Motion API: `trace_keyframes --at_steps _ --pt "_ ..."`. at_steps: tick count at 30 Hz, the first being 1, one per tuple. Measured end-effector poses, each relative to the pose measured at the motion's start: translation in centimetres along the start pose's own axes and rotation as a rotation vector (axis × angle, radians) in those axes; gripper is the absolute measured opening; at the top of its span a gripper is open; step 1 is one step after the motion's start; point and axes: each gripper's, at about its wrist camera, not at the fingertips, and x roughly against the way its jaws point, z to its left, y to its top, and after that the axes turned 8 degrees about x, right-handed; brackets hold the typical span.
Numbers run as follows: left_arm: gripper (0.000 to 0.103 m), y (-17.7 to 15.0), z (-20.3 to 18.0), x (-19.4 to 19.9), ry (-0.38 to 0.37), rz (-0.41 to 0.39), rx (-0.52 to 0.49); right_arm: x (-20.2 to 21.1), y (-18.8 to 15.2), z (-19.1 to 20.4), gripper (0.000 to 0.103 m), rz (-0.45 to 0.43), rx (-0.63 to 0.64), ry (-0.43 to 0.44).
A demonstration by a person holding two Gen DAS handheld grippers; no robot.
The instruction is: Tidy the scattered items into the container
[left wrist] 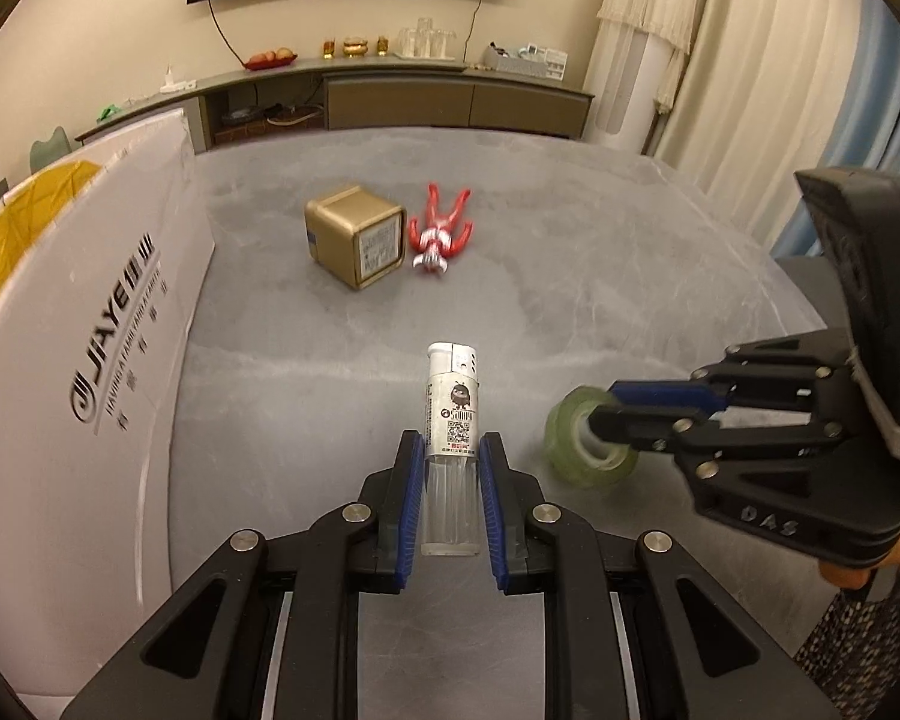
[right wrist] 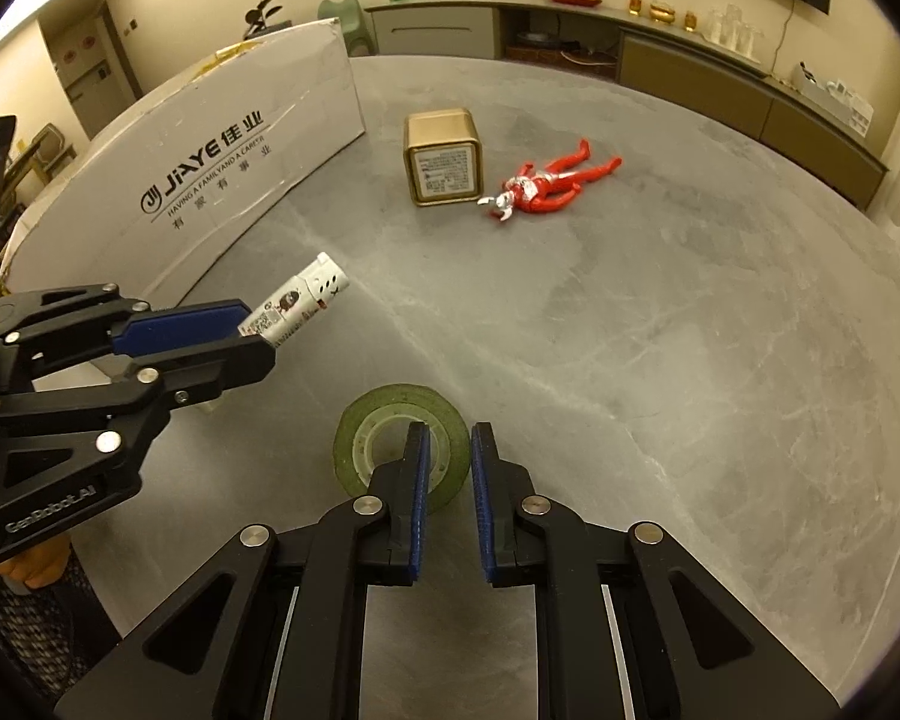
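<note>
A white lighter (left wrist: 453, 402) with a clear body sits between the blue pads of my left gripper (left wrist: 450, 441), which is shut on it. In the right wrist view the left gripper (right wrist: 258, 333) holds the lighter (right wrist: 306, 294) tilted above the table. My right gripper (right wrist: 448, 438) is shut on the wall of a green tape roll (right wrist: 354, 426), with one finger in the hole and one outside. The left wrist view shows the right gripper (left wrist: 603, 405) and tape roll (left wrist: 561, 438) to the right. A white cardboard box (left wrist: 90, 360) (right wrist: 210, 168) stands at the left.
On the grey stone table (left wrist: 570, 270) (right wrist: 630, 330) farther back lie a gold square tin (left wrist: 354, 240) (right wrist: 444, 159) and a red toy figure (left wrist: 438, 234) (right wrist: 546, 186), side by side. A low sideboard (left wrist: 450, 96) lines the far wall. Curtains (left wrist: 750, 90) hang at the right.
</note>
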Motion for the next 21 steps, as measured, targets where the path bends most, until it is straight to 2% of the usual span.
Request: trace_keyframes --at_steps 21 --pt "0.02 1.8 0.6 3.8 0.006 -0.088 0.008 2.2 3.3 1.4 0.015 -0.105 -0.008 -0.016"
